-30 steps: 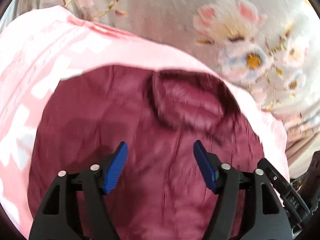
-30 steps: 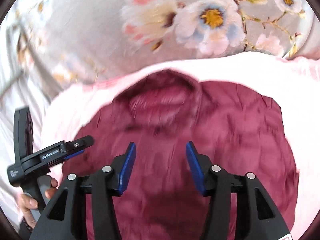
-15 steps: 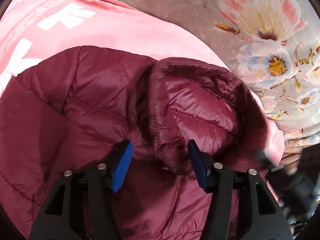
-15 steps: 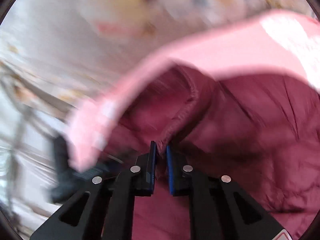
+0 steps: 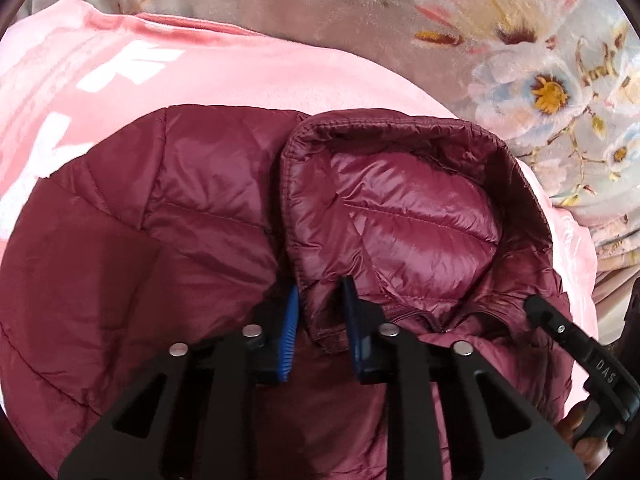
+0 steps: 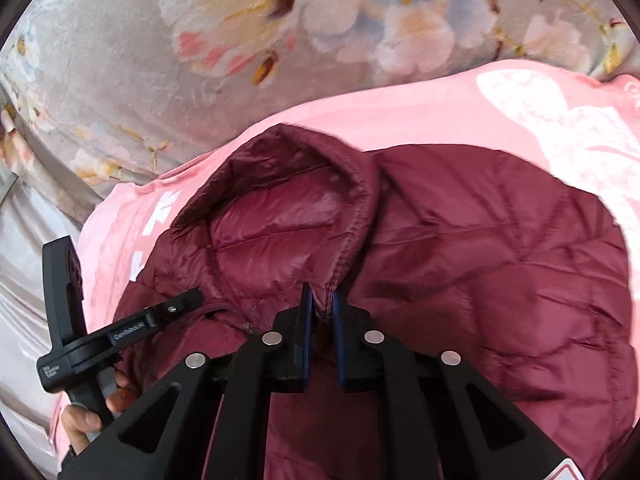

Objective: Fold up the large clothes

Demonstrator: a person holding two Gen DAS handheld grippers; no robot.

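Observation:
A maroon quilted jacket (image 5: pixel 160 240) lies spread on a pink garment, its hood (image 5: pixel 400 208) open and facing up. My left gripper (image 5: pixel 320 300) stands at the hood's left hem; its jaws are closing and the hem fills the gap between the blue pads. In the right wrist view the hood (image 6: pixel 272 224) sits left of the jacket's body (image 6: pixel 500 280). My right gripper (image 6: pixel 320 296) is shut on the hood's right hem. Each view shows the other tool's black frame (image 5: pixel 592 364) (image 6: pixel 120 328) at its edge.
The pink garment (image 5: pixel 240 68) (image 6: pixel 440 108) with white letters lies under the jacket. Both rest on a grey floral bedspread (image 5: pixel 360 8) (image 6: pixel 120 60). A hand (image 6: pixel 80 420) holds the left tool's handle at the lower left.
Both grippers dropped toward the hood. The left jaws narrowed from wide open around the hood's left hem. The right jaws closed onto the right hem half a second ago and stayed.

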